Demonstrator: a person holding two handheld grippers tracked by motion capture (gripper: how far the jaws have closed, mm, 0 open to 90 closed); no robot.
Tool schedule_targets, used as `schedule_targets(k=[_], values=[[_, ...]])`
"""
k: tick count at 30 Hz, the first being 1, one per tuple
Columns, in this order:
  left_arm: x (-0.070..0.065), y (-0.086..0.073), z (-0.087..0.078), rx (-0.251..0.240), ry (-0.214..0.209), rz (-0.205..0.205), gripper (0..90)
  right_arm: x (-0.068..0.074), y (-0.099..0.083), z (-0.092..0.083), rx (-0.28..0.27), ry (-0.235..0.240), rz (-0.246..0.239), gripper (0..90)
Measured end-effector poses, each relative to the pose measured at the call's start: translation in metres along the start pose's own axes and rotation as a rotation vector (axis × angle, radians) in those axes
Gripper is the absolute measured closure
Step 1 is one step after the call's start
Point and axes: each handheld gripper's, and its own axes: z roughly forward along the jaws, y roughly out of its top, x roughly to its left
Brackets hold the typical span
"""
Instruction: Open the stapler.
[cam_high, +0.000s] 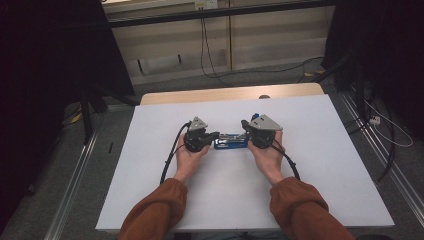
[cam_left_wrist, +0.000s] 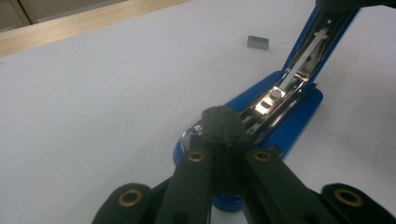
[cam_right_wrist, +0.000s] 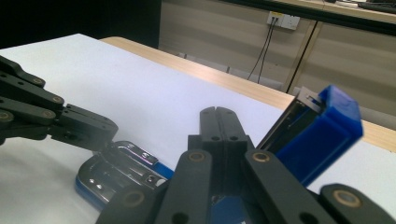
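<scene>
A blue stapler (cam_high: 231, 141) lies in the middle of the white table top (cam_high: 150, 165), hinged open. Its blue top cover (cam_right_wrist: 322, 135) is tilted up, and the shiny metal magazine (cam_left_wrist: 275, 100) is bared. My left gripper (cam_left_wrist: 223, 122) is shut with nothing between its jaws, and its tip rests on the stapler's front end (cam_right_wrist: 116, 165). My right gripper (cam_right_wrist: 219, 121) is also shut and empty; it stands beside the raised cover, at the stapler's other end. In the high view the left gripper (cam_high: 215, 135) and the right gripper (cam_high: 246, 128) face each other across the stapler.
A small grey block of staples (cam_left_wrist: 257, 42) lies on the table beyond the stapler. The wooden table edge (cam_high: 230, 93) runs along the far side. Cables (cam_high: 205, 55) hang on the wall behind, and dark curtains (cam_high: 50, 60) flank the table.
</scene>
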Motion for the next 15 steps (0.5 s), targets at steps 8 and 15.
schedule_targets(k=[8, 15], values=[[-0.0003, 0.0001, 0.0, 0.0, 0.002, 0.0, 90.0, -0.0039, -0.0004, -0.0026, 0.011, -0.012, 0.009, 90.0], [-0.0004, 0.0001, 0.0, 0.001, 0.001, 0.0, 90.0, -0.0103, -0.0025, -0.0063, 0.012, -0.012, 0.019, 90.0]])
